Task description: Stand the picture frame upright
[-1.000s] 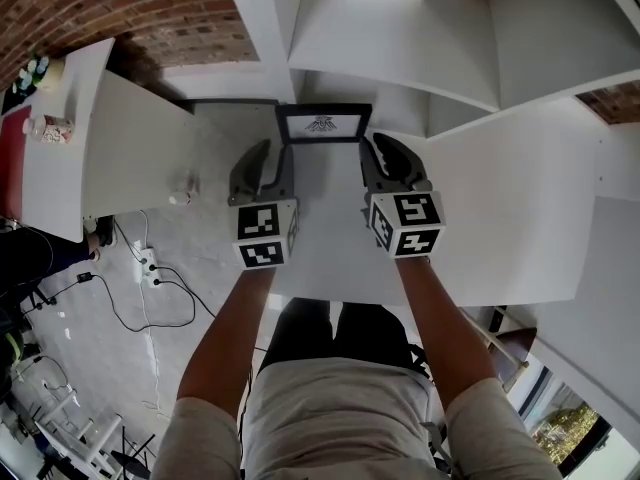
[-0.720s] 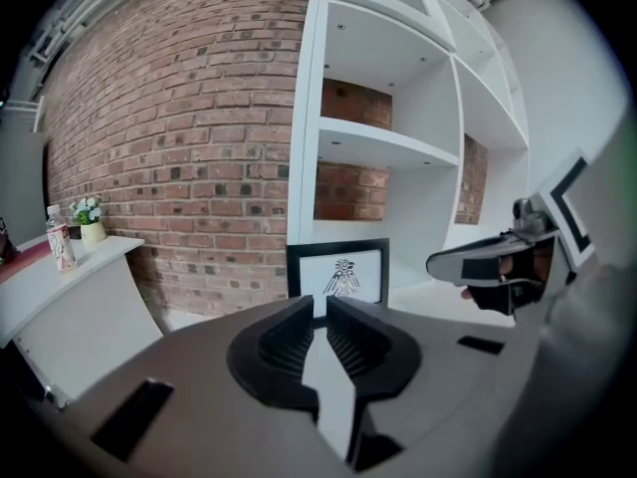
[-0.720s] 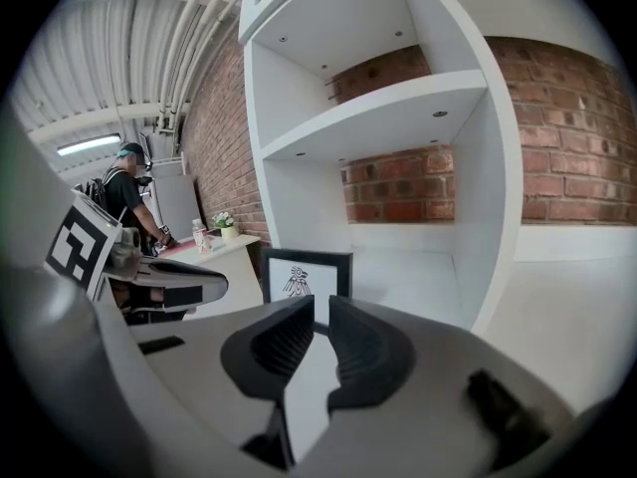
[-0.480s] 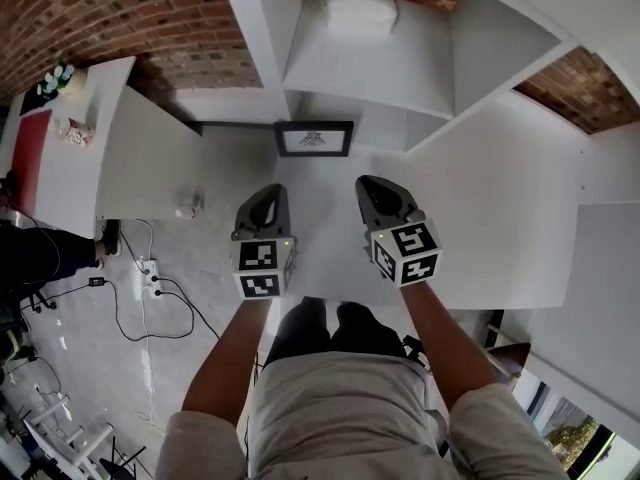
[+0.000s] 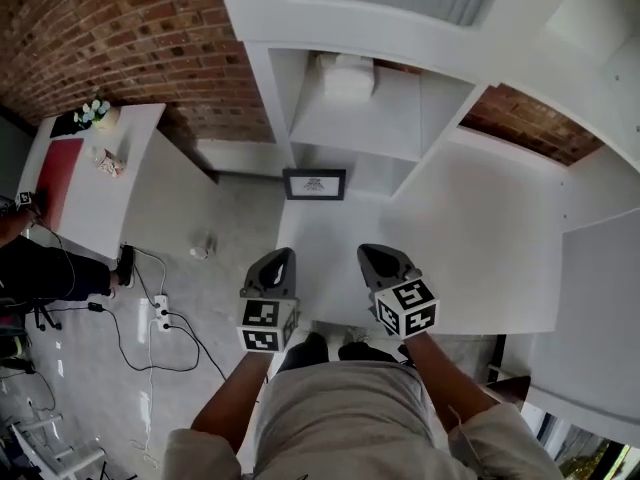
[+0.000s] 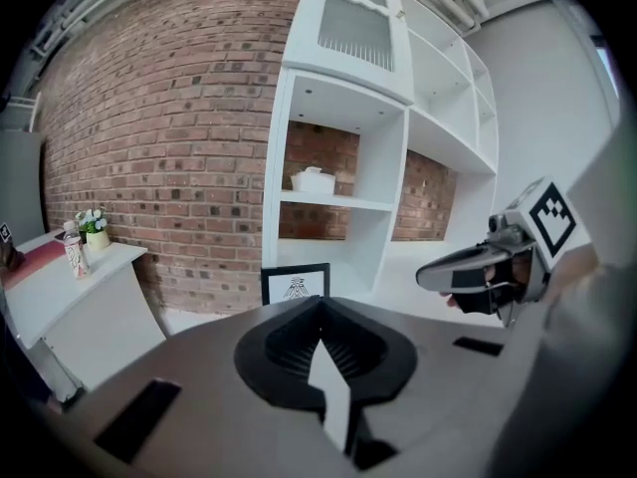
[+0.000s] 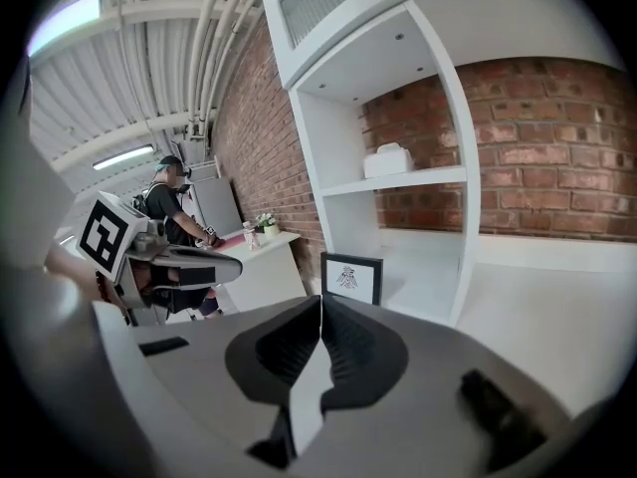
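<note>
Black picture frame [image 5: 314, 184] stands upright on the far white shelf [image 5: 335, 230]. It is probably light, stiff and breakable; grip its side edges. Left gripper [image 5: 282, 258] and right gripper [image 5: 372, 254] are closed, empty.

The picture frame [image 5: 314, 184] stands upright at the back of the worktop [image 5: 470, 238], at the foot of the shelf unit [image 5: 400, 118]. On a shelf above it sits what may be a box [image 5: 345, 76]. The left claw [image 5: 278, 260] and right claw [image 5: 378, 258] hang side by side, well short of the frame. A side table [image 5: 100, 198] stands off to the left.
</note>
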`<act>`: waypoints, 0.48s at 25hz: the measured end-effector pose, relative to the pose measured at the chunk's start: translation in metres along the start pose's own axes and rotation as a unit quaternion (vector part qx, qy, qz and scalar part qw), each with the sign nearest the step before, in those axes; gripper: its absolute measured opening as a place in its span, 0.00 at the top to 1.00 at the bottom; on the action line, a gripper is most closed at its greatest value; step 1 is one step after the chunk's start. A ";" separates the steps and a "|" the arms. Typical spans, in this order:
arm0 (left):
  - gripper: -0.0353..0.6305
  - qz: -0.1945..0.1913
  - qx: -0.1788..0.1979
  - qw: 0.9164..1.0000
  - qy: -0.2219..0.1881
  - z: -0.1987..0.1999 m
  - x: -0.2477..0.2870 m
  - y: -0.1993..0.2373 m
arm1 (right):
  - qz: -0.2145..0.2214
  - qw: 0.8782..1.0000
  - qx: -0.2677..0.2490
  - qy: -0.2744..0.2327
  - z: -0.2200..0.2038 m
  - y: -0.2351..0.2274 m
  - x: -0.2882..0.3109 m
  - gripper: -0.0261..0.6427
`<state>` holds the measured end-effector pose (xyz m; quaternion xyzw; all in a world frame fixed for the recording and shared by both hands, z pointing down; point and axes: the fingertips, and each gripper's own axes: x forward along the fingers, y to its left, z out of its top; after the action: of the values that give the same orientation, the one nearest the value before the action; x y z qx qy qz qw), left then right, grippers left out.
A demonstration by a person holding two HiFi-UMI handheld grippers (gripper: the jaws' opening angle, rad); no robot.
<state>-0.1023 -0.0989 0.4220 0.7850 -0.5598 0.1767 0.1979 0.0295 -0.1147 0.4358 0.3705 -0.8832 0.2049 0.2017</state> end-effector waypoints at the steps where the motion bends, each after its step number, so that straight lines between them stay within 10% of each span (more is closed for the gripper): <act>1: 0.92 -0.001 -0.006 1.000 0.000 0.001 -0.007 -0.005 | 0.001 1.000 -0.003 0.002 0.000 0.004 -0.007 0.92; 12: 0.92 -0.025 0.003 1.000 0.007 -0.004 -0.054 -0.060 | 0.012 1.000 -0.009 0.014 -0.014 0.031 -0.067 0.92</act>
<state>-0.0619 -0.0356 0.3915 0.7980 -0.5380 0.1792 0.2040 0.0526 -0.0497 0.4071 0.3553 -0.8865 0.2044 0.2148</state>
